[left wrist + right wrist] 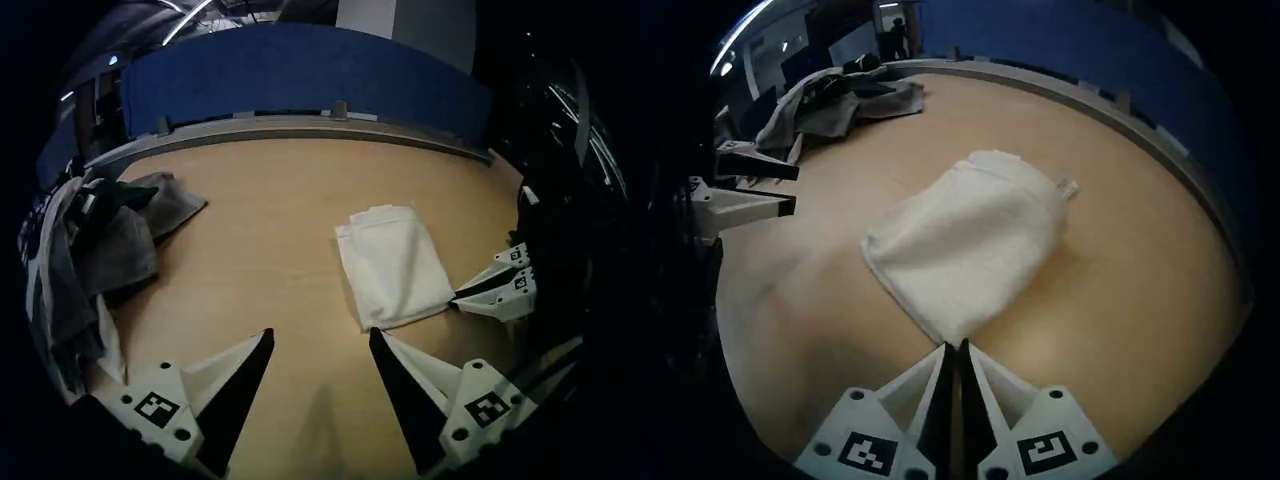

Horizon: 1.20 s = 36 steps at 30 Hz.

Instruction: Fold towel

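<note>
Folded white cloth towel (968,240) is laid on the tan wooden desk (1136,272), its corner at the tips of the clenched right gripper (954,352); the left gripper (320,340) is held released. Folding is judged finished; withdrawal is called for.

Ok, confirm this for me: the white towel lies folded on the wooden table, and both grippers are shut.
Not quite. The left gripper is open: the left gripper view shows its fingers well apart over the wooden table. The rest holds: the white towel lies folded on it, and the right gripper is shut, tips at the towel's corner.
</note>
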### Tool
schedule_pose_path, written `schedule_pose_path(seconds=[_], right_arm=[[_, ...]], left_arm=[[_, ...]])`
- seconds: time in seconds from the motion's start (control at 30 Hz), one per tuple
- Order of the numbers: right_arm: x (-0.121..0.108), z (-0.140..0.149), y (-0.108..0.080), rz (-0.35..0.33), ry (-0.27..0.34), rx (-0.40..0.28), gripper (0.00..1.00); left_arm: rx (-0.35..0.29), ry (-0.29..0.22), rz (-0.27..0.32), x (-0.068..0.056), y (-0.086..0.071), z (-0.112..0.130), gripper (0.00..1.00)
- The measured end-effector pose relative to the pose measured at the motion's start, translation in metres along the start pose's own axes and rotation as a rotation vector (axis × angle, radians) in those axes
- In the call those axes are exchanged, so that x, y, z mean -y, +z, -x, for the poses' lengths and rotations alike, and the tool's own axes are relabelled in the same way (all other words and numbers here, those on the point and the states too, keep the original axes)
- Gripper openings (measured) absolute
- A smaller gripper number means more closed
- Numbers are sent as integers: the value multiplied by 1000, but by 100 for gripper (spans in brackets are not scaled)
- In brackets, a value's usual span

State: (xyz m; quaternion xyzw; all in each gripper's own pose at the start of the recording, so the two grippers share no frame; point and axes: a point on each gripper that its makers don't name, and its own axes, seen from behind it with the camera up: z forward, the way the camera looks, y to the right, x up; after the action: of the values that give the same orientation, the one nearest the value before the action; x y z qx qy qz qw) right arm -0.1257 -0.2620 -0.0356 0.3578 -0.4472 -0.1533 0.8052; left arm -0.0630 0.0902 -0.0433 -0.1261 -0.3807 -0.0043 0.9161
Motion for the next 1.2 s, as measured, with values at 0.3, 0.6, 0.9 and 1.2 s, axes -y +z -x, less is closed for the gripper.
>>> schedule_pose_path(seconds=[0.3,0.6,0.9,1.2], right_arm=[[-2,-20,-15,4,-5,-50,4],[-3,-70,-50,6,-22,-145,4],[-8,-122,-100,29,-61,-242,4],[-26,-147,-148,68,-77,-300,4]], left_arm=[[-6,-2,-2,0,-3,-5,88],[-26,-3,-9,1,-12,-14,88],[-52,-6,-12,-1,-27,-27,88],[-83,-22,-7,-6,-44,-39,88]])
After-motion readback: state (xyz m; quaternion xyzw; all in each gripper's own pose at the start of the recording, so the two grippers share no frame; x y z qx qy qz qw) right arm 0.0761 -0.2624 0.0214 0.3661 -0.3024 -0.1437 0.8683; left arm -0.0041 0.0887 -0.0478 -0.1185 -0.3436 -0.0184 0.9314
